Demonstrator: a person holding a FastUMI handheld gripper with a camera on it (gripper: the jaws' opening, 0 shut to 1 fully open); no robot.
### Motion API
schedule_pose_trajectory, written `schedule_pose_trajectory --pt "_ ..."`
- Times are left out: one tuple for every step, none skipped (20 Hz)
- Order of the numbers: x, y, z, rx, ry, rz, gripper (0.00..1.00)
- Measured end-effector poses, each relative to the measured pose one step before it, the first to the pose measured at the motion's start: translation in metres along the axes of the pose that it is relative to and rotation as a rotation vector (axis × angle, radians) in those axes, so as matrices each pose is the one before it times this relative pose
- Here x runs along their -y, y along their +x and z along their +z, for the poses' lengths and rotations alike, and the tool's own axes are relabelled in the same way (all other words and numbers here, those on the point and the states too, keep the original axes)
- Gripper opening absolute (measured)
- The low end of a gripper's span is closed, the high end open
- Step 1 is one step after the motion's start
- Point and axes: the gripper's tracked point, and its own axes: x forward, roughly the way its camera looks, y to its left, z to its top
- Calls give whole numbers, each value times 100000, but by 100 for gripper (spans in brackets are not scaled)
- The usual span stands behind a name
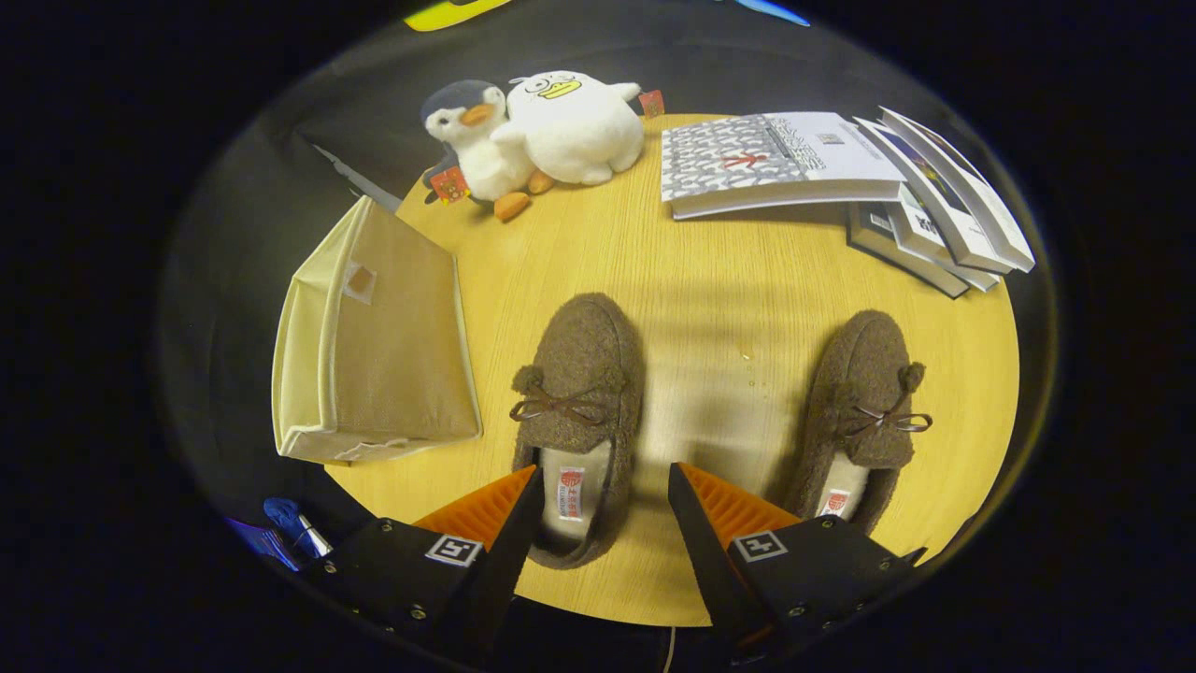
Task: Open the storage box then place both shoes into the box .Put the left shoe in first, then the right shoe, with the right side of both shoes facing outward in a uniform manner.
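Two brown fuzzy slippers with small bows lie on a round wooden table (719, 280), toes pointing away from me. The left slipper (577, 411) has its heel end between my fingers, nearer the left finger. The right slipper (864, 411) lies just ahead of the right finger and to its right. A beige fabric storage box (374, 346) with its lid closed stands left of the left slipper, at the table's edge. My gripper (603, 491) hovers open above the table's near side, and its fingers press on nothing.
Two plush toys, a penguin (476, 145) and a white duck (575, 126), sit at the far side of the table. A stack of books (775, 164) and several more leaning books (944, 224) occupy the far right. Small objects (290, 528) lie below the table at the near left.
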Motion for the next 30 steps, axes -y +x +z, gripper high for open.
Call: schedule_pose_trajectory --pt "355 491 -345 -1361 -304 -587 82" --pt "236 527 -107 -1259 59 -270 82" --pt "186 540 -240 -1994 335 -315 82" --pt "36 503 -62 -1754 556 67 82" --pt "69 362 -101 -1176 139 -415 82" --pt "133 317 176 -634 -602 -720 82" --pt "161 418 170 -314 -745 -1061 82" --pt "239 441 162 -898 -391 -1433 82" --pt "-82 715 39 -849 261 -50 82" --pt "-163 667 -3 -1375 1369 -220 80" --pt "-17 209 107 -1750 630 -19 72" --pt "-341 233 -138 -1745 -134 874 70" --pt "-219 1183 -223 384 -319 861 70" --pt "195 415 223 -1117 2634 35 50" --pt "-200 -834 341 -775 1474 687 31" --pt "58 -217 186 -520 590 803 11" --pt "-157 51 -135 -627 42 691 6" --pt "-92 -118 -10 -242 -964 384 1" --pt "25 -241 -108 97 -185 418 1" --pt "-169 -465 -35 -138 755 985 1" --pt "-327 -613 31 188 1370 1355 1" --pt "-248 -768 97 251 519 904 1" --pt "-411 -964 93 791 213 1542 1" --pt "-466 -1037 218 943 124 1587 0" --pt "-447 -1096 223 1068 230 1663 1" --pt "-530 -1157 318 1090 -41 1533 1" --pt "-563 -1194 288 1429 -457 1359 1" --pt "-625 -1226 508 1220 -1032 1041 1" --pt "-626 -1119 383 969 -1322 1063 1" --pt "-773 -1016 559 1517 -881 1436 1"
